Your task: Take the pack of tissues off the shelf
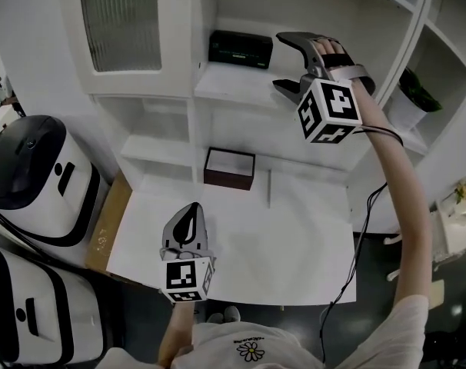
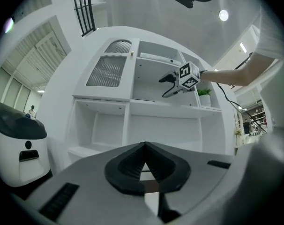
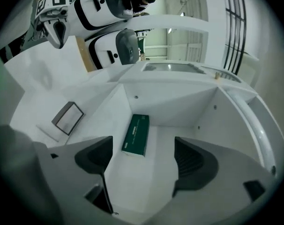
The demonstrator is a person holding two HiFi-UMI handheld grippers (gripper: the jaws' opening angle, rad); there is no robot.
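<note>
Left gripper (image 1: 190,211): jaws together, empty | right gripper (image 1: 277,61): jaws apart, facing tissue pack (image 1: 241,48) on shelf (image 1: 225,91)

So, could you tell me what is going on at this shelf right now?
A person holds a claw in each hand. The right claw is raised to the shelf with its jaws open, pointing at the dark green pack of tissues. The pack lies flat on the shelf and has not yet been touched. The left claw is shut and empty, held low over the white table.
</note>
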